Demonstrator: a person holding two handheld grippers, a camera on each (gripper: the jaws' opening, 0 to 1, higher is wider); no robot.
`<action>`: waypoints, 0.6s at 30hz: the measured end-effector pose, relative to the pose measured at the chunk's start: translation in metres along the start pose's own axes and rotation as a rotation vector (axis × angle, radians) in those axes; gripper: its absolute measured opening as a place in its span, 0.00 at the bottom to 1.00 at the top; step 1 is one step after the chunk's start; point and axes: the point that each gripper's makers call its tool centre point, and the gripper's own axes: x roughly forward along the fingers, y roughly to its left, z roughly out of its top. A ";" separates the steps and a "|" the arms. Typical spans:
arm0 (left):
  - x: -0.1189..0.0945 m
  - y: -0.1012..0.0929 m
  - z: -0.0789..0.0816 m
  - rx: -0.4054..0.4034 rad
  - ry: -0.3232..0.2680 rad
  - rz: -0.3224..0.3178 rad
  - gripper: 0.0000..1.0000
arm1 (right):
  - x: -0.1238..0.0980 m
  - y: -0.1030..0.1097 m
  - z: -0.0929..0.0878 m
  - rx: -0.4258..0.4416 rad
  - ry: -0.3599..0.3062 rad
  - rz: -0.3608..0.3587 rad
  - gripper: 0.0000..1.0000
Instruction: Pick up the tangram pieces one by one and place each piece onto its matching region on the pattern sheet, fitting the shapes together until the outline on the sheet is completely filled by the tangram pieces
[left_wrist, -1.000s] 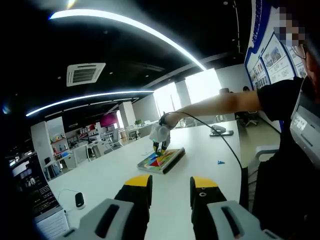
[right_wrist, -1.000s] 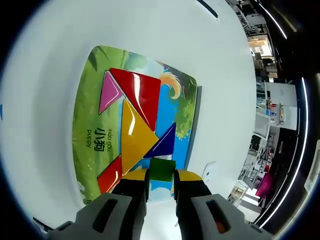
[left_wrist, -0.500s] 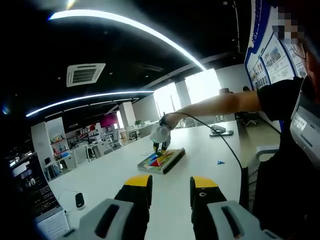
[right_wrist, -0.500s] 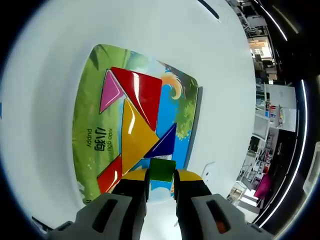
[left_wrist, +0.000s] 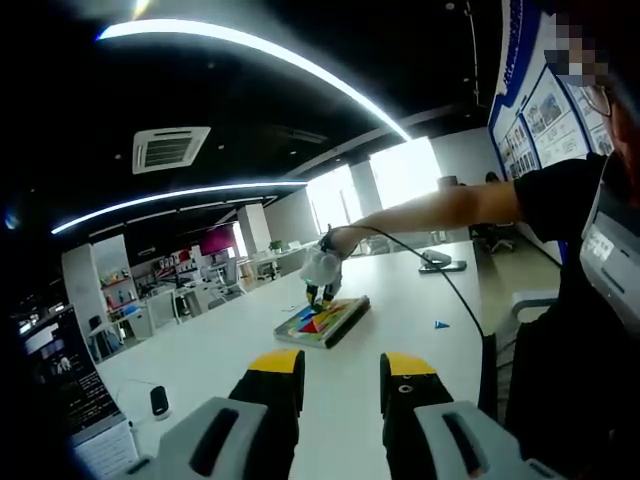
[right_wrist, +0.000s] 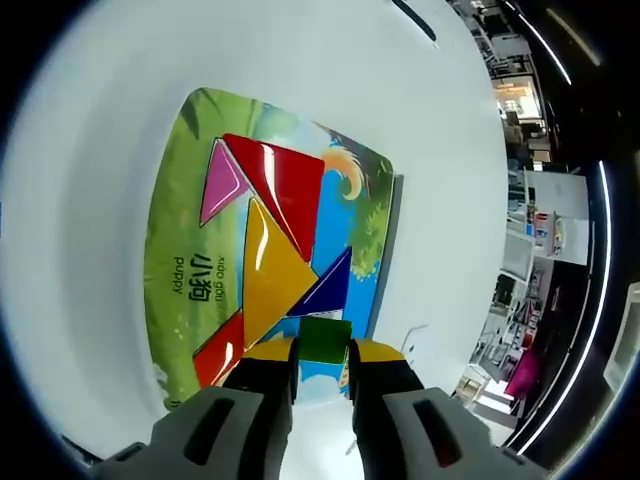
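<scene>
White tabletop (right_wrist: 90, 80) spreads under everything we see, with an open office beyond it; on it lies the pattern sheet (right_wrist: 180, 200), carrying a pink triangle (right_wrist: 218, 186), a red triangle (right_wrist: 285, 182), a yellow triangle (right_wrist: 268, 270), a dark blue triangle (right_wrist: 330, 290) and a red piece (right_wrist: 222, 352) at its 7 o'clock edge. We hold the green square (right_wrist: 324, 340) pinched between the jaws of the right gripper (right_wrist: 322, 358), touching the blue triangle's lower edge; the left gripper (left_wrist: 340, 375) hangs well apart with its jaws parted on nothing. A small blue piece (left_wrist: 441, 324) lies loose on the table at 3 o'clock of the sheet in the left gripper view. We judge the risks thus: releasing crooked would leave the square off its region; pressing sideways could nudge the blue triangle and disturb its neighbours. Compared with a second ago, we find nearly nothing changed; the sheet sits only a hair differently in the right gripper view, which is camera drift.
</scene>
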 end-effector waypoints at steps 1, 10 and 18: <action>0.000 0.000 0.000 0.000 0.001 0.000 0.32 | 0.000 0.000 0.000 0.001 -0.001 -0.001 0.22; 0.001 -0.002 -0.001 0.003 0.003 -0.003 0.32 | 0.001 -0.001 0.001 -0.002 0.004 -0.015 0.23; 0.000 0.000 -0.001 -0.001 0.001 0.000 0.32 | 0.000 -0.003 -0.001 0.004 0.009 -0.023 0.26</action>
